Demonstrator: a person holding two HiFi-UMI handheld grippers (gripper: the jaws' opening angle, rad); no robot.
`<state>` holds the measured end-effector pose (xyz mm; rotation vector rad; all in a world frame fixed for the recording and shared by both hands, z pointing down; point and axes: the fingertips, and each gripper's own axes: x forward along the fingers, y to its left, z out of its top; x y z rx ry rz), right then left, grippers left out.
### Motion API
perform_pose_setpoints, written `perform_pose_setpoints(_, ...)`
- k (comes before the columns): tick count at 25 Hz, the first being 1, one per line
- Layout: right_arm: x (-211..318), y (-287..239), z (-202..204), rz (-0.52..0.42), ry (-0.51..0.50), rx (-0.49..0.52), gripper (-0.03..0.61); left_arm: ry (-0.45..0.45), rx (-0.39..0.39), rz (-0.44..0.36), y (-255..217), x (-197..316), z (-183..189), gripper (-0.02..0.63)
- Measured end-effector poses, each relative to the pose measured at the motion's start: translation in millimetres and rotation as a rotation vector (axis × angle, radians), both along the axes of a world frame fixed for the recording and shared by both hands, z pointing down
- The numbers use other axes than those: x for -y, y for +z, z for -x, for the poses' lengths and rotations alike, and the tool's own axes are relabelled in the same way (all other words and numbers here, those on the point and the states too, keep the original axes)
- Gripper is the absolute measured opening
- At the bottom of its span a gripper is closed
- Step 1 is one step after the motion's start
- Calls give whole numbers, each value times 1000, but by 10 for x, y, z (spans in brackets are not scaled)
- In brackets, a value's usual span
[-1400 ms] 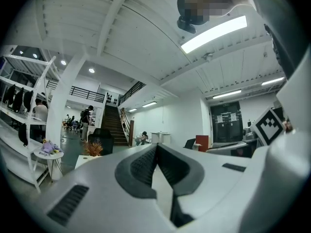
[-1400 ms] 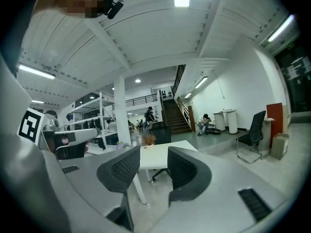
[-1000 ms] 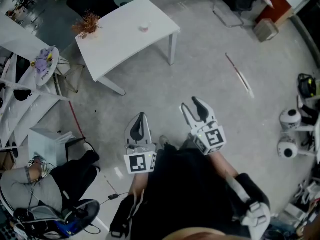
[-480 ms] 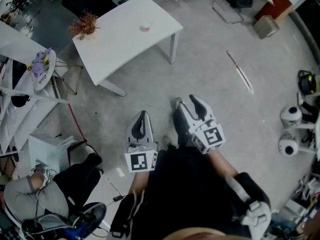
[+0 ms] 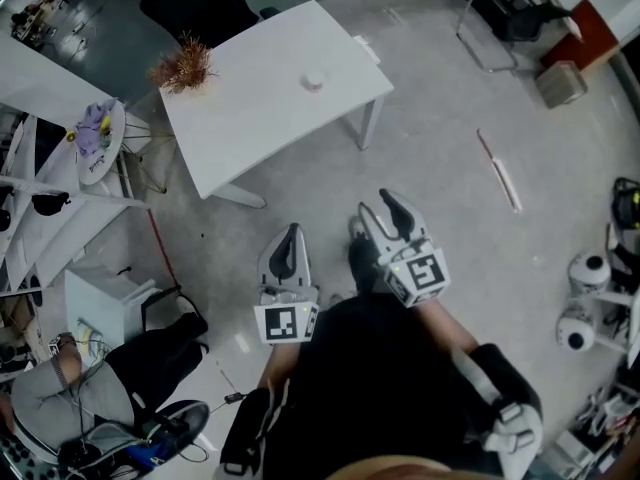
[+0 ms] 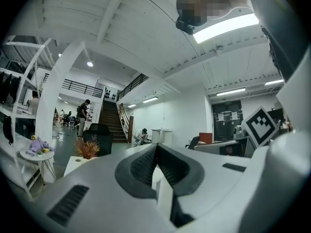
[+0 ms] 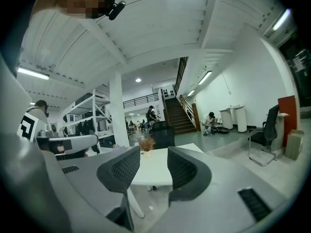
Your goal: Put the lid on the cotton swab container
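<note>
A small round pale container (image 5: 314,80) stands on the white table (image 5: 260,118), far ahead of both grippers; I cannot make out a lid at this distance. My left gripper (image 5: 290,234) is held over the floor in front of the person's body, jaws shut with nothing between them. In the left gripper view the left gripper (image 6: 156,152) shows its pads pressed together. My right gripper (image 5: 380,206) hangs beside it, open and empty. The right gripper (image 7: 153,165) points towards the table (image 7: 155,176), which shows through the gap.
A dried orange plant (image 5: 183,66) stands at the table's far left corner. A seated person (image 5: 60,393) is at the lower left, next to a round side table (image 5: 98,133). A chair (image 5: 505,18), a box (image 5: 562,81), a rod on the floor (image 5: 498,171) and white devices (image 5: 585,278) are to the right.
The table has drifted right and slightly nearer in the head view as the person steps forward. Both grippers keep their pose, left shut and right open.
</note>
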<state>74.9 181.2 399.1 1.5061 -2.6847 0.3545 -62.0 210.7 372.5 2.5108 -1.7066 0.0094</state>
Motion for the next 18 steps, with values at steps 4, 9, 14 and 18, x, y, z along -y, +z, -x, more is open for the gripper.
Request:
perform_pose_setpoints(4,590,-43,-96,12,-32,-12,155,-25,-6,13,-20,564,-116,6)
perform_pose_setpoints(9,1277,-4,-243,12,-62,-40,155,-54,0,26,-7,1225,-269,6)
perform_pose_setpoints(14,1779,53,-301,46,-102,-43,155,-64,24,27,-5,1729,-366,6)
perform_pose_setpoints(18,2073,130,-289,64,-125,-30,155,-77,61,42,139,1969,-345,6)
